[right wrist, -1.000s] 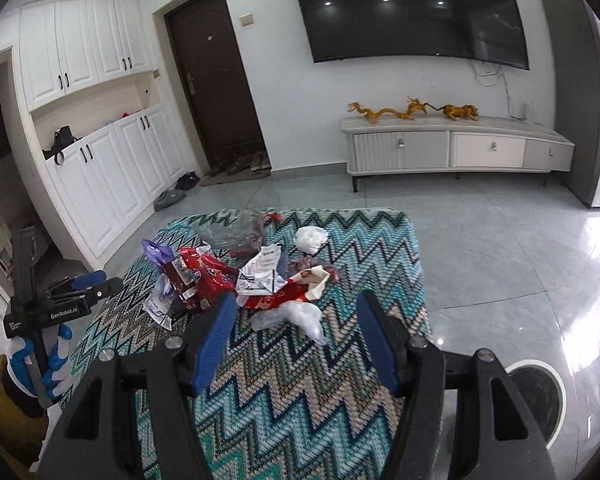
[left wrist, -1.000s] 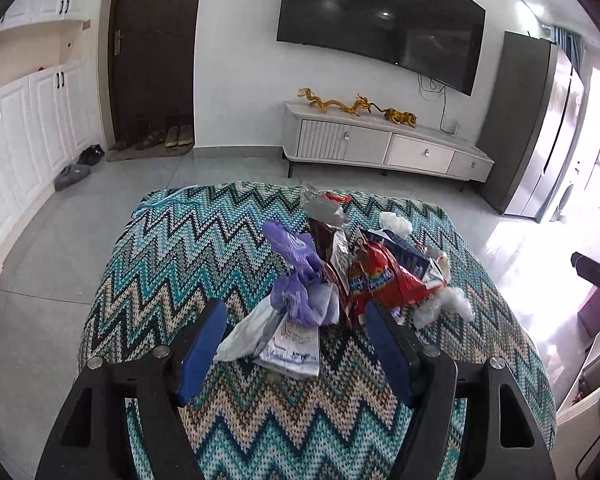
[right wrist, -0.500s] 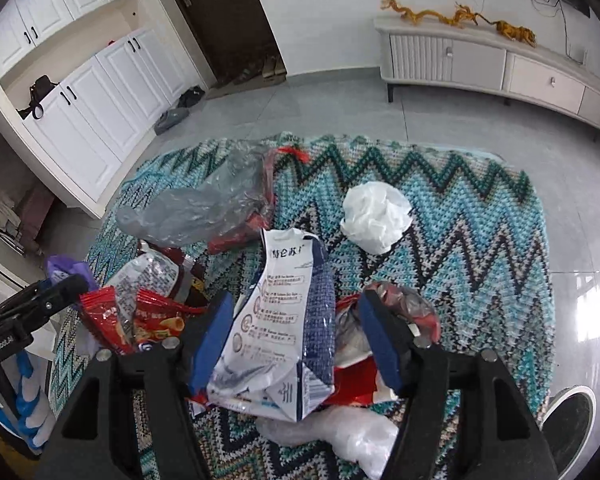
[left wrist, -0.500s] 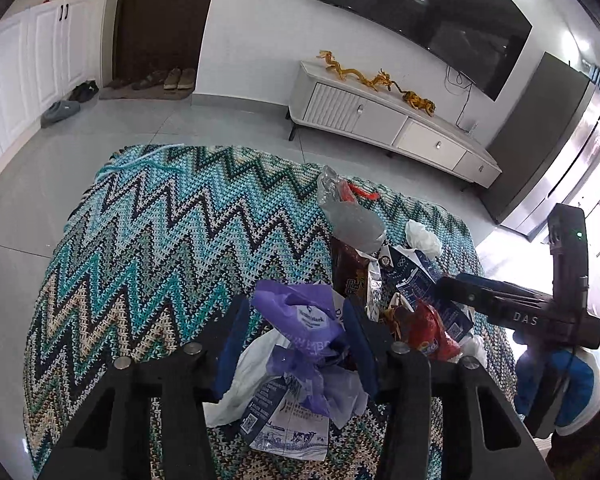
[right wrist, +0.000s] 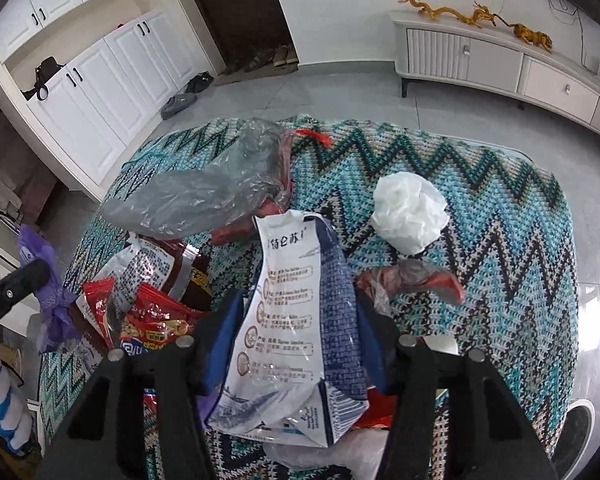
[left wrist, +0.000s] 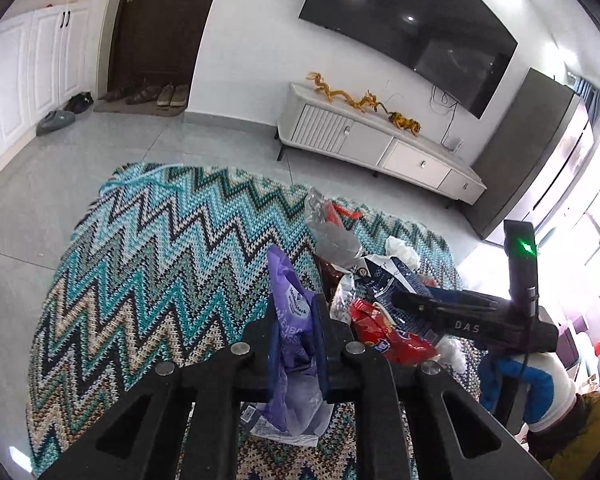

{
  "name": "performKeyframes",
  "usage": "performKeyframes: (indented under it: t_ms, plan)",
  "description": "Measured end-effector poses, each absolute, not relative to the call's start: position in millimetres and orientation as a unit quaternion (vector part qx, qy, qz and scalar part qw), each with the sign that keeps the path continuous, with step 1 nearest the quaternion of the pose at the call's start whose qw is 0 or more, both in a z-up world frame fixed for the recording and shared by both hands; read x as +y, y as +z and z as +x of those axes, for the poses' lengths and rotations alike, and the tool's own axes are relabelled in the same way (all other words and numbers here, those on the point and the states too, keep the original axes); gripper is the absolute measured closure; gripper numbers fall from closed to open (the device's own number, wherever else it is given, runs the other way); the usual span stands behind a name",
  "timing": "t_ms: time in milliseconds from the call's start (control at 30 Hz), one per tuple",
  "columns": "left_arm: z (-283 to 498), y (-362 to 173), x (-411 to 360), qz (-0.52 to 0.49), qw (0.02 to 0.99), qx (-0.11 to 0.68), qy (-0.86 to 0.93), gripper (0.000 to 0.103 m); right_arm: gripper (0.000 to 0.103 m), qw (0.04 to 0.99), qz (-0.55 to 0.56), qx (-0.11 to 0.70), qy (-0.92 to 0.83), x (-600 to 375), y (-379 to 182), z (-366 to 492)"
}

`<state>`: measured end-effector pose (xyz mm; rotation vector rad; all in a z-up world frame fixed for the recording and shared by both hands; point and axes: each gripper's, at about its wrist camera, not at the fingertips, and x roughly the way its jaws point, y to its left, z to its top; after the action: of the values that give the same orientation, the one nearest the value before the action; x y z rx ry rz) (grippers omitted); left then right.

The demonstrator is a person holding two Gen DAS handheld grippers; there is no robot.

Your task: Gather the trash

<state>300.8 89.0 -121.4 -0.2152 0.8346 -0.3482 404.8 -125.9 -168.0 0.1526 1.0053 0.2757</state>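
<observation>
Trash lies in a heap on a table under a zigzag cloth [left wrist: 148, 248]. My left gripper [left wrist: 296, 320] is shut on a purple plastic bag [left wrist: 290, 304], which sticks up between the fingers. My right gripper [right wrist: 296, 320] is shut on a white and blue milk bag [right wrist: 296, 300]; it also shows from the side in the left wrist view [left wrist: 460, 316]. Around them lie red snack wrappers [right wrist: 148, 316], a grey plastic bag [right wrist: 204, 196], a crumpled white bag [right wrist: 410, 212] and a reddish wrapper [right wrist: 416, 280].
The table stands on a tiled floor with drops at every edge of the zigzag cloth [right wrist: 500, 208]. A white TV cabinet [left wrist: 376, 148] is against the far wall. White cupboards [right wrist: 100, 76] are at the left. A round bin rim [right wrist: 580, 424] shows at the lower right.
Both grippers moved down into the heap and closed. The left one took hold of the purple bag, the right one the white and blue milk bag.
</observation>
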Motion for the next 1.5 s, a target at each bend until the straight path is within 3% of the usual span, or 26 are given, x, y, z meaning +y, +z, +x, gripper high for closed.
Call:
performKeyframes:
  t_ms: [500, 900, 1233, 1500]
  plan:
    - [239.5, -77.9, 103.8, -0.104, 0.912, 0.355, -0.175, 0.089, 0.051, 0.909, 0.067, 0.375, 0.168, -125.6, -84.2, 298.7]
    - [184.5, -42.2, 60.6, -0.063, 0.914, 0.341, -0.212, 0.090, 0.051, 0.930, 0.105, 0.316, 0.157, -182.9, -52.4, 189.3]
    - [187.1, -37.9, -103.5, 0.010, 0.871, 0.370, -0.324, 0.090, 0.051, 0.939, 0.148, 0.310, 0.012, -332.1, -77.2, 123.4]
    - [174.8, -76.2, -294.8, 0.068, 0.800, 0.415, -0.428, 0.090, 0.051, 0.903, 0.177, 0.365, -0.142, -464.3, -159.2, 95.2]
